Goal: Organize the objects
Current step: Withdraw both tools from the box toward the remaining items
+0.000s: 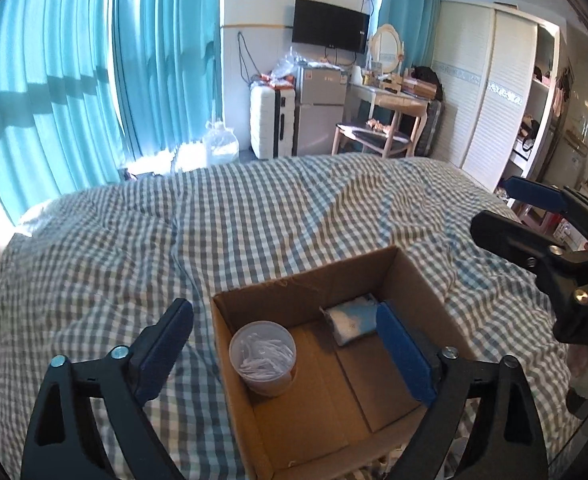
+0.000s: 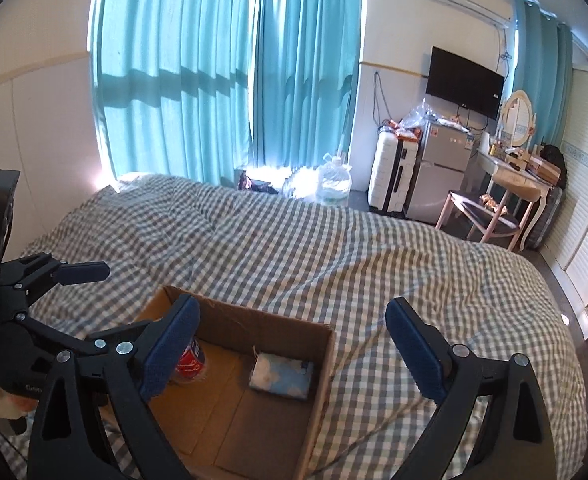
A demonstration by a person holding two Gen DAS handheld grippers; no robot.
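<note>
An open cardboard box (image 1: 417, 276) sits on the checked bed cover; it also shows in the right wrist view (image 2: 325, 360). Inside stand a clear lidded tub of white cotton swabs (image 1: 262, 352), seen with a red label in the right wrist view (image 2: 192, 362), and a blue-and-white tissue pack (image 1: 353, 320) (image 2: 282, 376) lying flat. My left gripper (image 1: 290, 348) is open and empty, hovering over the box. My right gripper (image 2: 294, 344) is open and empty above the box's right wall. Each gripper shows in the other's view, the right one (image 1: 533, 220) and the left one (image 2: 74, 276).
The checked bed cover (image 1: 254, 216) spreads all around the box. Beyond the bed are teal curtains (image 1: 94, 60), a water jug (image 1: 222, 144), a white suitcase (image 1: 270, 122), a small fridge (image 1: 319, 108), a dressing table with chair (image 1: 385, 120) and a wardrobe (image 1: 493, 92).
</note>
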